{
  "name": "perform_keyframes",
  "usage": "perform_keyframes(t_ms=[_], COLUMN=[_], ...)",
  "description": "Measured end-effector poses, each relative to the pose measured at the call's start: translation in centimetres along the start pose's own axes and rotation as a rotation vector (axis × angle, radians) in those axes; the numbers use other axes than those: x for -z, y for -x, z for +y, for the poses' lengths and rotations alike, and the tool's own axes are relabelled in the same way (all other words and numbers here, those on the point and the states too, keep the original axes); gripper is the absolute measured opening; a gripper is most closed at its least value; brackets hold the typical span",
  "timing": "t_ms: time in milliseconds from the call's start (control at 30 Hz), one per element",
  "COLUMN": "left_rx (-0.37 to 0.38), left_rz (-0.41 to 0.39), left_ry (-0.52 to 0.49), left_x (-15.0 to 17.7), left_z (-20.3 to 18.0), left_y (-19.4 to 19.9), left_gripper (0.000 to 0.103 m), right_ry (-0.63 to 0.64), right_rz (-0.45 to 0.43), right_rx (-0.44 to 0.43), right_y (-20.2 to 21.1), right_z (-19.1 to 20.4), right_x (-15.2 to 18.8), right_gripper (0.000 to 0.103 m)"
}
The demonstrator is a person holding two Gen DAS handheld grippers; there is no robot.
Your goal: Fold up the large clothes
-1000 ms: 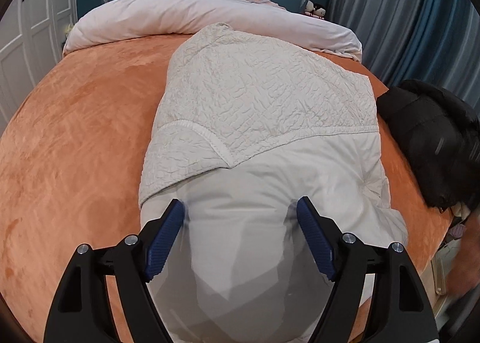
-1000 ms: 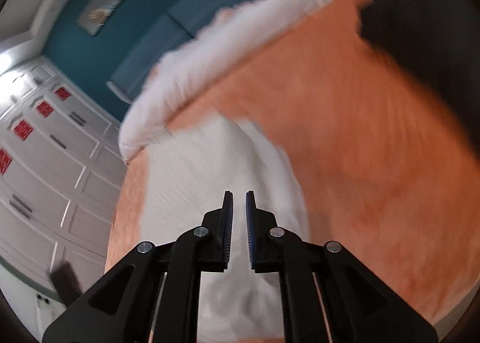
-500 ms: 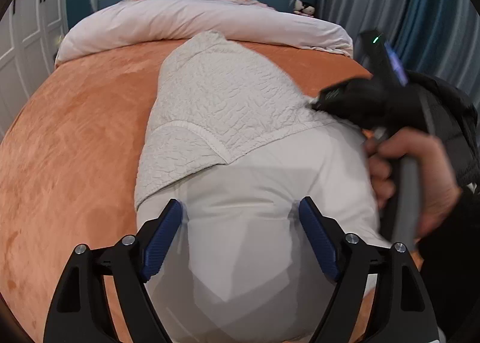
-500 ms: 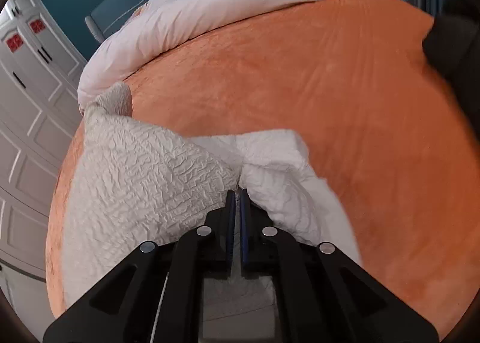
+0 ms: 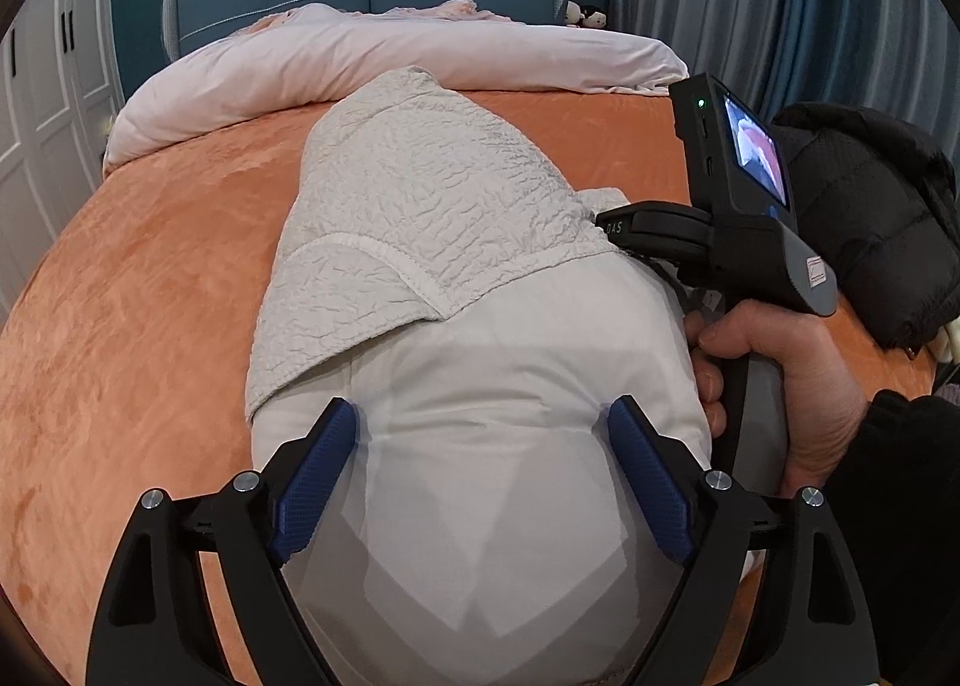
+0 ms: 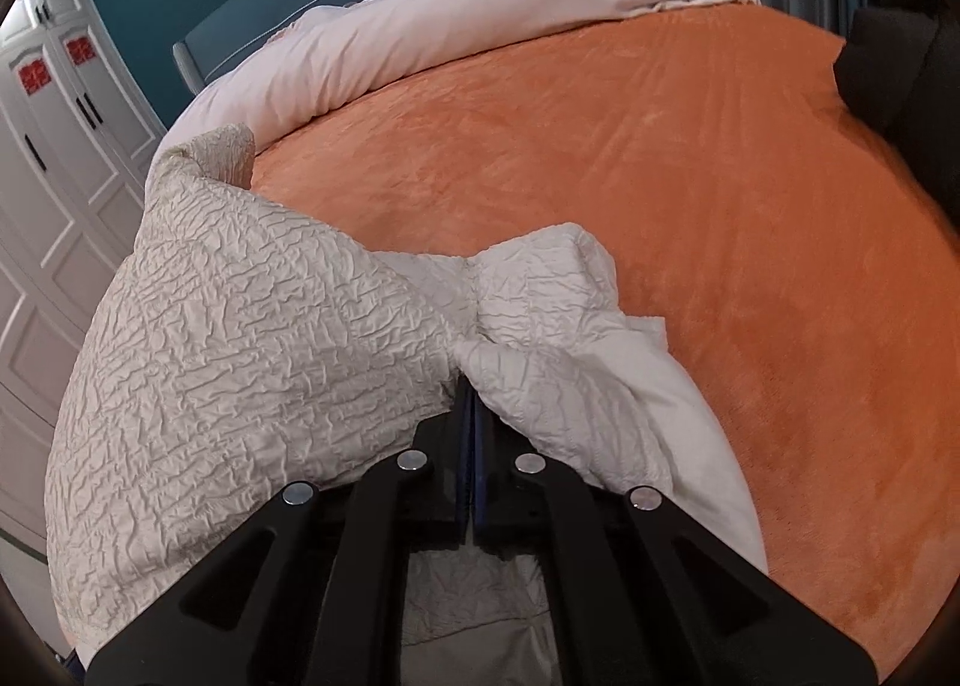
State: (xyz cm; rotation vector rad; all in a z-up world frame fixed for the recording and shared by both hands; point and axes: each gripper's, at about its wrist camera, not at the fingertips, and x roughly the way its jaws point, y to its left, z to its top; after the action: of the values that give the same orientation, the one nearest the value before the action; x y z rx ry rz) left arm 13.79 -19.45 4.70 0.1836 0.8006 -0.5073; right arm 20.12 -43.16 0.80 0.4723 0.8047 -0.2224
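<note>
The cream crinkled jacket point(image 5: 432, 206) fills the centre of my left view, lying on the orange bedspread point(image 5: 132, 296), smooth lining toward me. My right gripper point(image 6: 468, 404) has its jaws pinched together on the jacket's bunched right edge, centre of its frame. My left gripper point(image 5: 480, 446) hangs wide open over the lining, holding nothing. I judge that thin pinch could slip if I pull hard, dragging the stacked layers askew toward the black coat point(image 5: 870, 224) at right.

Right gripper point(image 6: 468, 386) tips buried in cream jacket point(image 6: 252, 338) folds; black coat point(image 6: 894, 62) cut off at frame edge; nightstand figurines point(image 5: 585, 15) too small to ID.
</note>
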Motion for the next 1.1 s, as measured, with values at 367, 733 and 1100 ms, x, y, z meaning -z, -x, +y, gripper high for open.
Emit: perform_keyframes(t_ms=[367, 733, 1100], left_rx=[0.057, -0.099, -0.129], left_rz=[-0.037, 0.076, 0.056], left_ry=[0.174, 0.117, 0.107], left_x=[-3.7, -5.7, -5.0], left_z=[3.1, 1.4, 1.3], left_y=[4.6, -2.2, -3.1], left_gripper=[0.086, 0.094, 0.098], right_ry=[-0.021, -0.073, -0.136], right_rz=[-0.013, 0.061, -0.054], right_rx=[-0.146, -0.181, -0.15], right_y=[10.4, 6.8, 10.0], right_z=[-0.6, -2.7, -2.7], right_x=[2.3, 7.2, 0.6], right_gripper=[0.013, 0.008, 0.013])
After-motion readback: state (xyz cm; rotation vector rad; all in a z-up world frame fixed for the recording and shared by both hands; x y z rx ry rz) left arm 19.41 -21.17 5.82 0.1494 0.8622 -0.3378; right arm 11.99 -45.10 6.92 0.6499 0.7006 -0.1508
